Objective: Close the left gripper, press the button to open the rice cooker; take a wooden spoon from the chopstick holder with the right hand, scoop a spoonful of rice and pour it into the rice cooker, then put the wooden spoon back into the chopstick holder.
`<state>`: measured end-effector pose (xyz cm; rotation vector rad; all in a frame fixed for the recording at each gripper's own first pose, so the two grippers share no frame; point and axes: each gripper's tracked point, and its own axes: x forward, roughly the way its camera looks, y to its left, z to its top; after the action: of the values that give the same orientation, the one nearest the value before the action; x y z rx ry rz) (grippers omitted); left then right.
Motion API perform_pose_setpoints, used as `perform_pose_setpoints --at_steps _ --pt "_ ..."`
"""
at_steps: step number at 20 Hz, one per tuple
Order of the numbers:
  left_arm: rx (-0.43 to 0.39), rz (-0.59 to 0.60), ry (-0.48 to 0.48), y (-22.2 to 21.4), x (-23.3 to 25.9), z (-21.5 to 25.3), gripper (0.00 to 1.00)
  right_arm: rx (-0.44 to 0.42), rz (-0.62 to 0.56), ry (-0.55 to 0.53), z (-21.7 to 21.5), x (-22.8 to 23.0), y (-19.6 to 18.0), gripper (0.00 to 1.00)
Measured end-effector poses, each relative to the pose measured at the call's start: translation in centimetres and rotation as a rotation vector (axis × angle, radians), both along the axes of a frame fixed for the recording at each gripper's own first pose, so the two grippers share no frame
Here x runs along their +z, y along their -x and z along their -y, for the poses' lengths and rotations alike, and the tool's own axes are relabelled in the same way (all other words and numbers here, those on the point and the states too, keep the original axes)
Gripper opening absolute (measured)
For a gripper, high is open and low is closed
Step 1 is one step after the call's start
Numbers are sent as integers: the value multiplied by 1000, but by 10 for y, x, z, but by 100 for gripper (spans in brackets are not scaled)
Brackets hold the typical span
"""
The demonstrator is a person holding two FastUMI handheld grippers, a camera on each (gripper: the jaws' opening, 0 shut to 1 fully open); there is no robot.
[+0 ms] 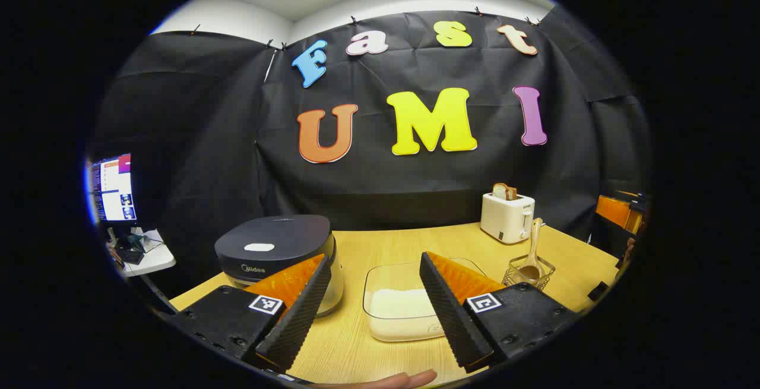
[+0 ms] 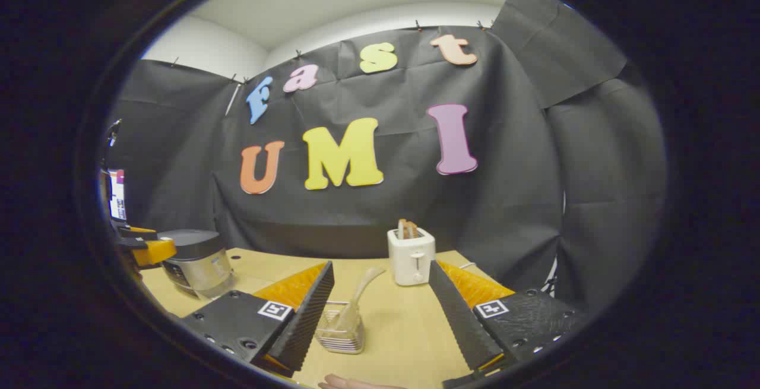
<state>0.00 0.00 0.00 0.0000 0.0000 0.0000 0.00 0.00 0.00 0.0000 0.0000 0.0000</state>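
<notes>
The dark-lidded rice cooker (image 1: 279, 252) stands shut on the left of the wooden table, partly behind my left gripper's left finger (image 1: 297, 312). My left gripper (image 1: 374, 315) is open, short of the cooker and a clear container of white rice (image 1: 401, 306). A wire chopstick holder (image 1: 530, 270) holds a wooden spoon (image 1: 534, 240) upright to the right. In the right gripper view, my right gripper (image 2: 380, 323) is open just short of the holder (image 2: 340, 329) and the spoon (image 2: 356, 300). The cooker (image 2: 193, 261) sits far left there.
A white toaster (image 1: 507, 217) with bread in its slots stands at the back of the table (image 1: 380, 246), also the toaster (image 2: 411, 255) beyond the holder. A monitor (image 1: 113, 187) on a side desk is off to the left. The other gripper (image 2: 145, 249) shows at far left.
</notes>
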Motion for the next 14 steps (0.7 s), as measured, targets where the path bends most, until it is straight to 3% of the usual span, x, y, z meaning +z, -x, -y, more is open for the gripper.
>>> perform_pose_setpoints --at_steps 8,13,14 --pt "32 -6 8 10 -15 -32 96 74 -35 32 -51 -17 2 96" --pt "50 8 22 12 -9 -37 96 78 -48 40 -53 -22 2 96" --pt "53 11 17 13 -7 -38 96 81 -46 42 -54 -23 3 92"
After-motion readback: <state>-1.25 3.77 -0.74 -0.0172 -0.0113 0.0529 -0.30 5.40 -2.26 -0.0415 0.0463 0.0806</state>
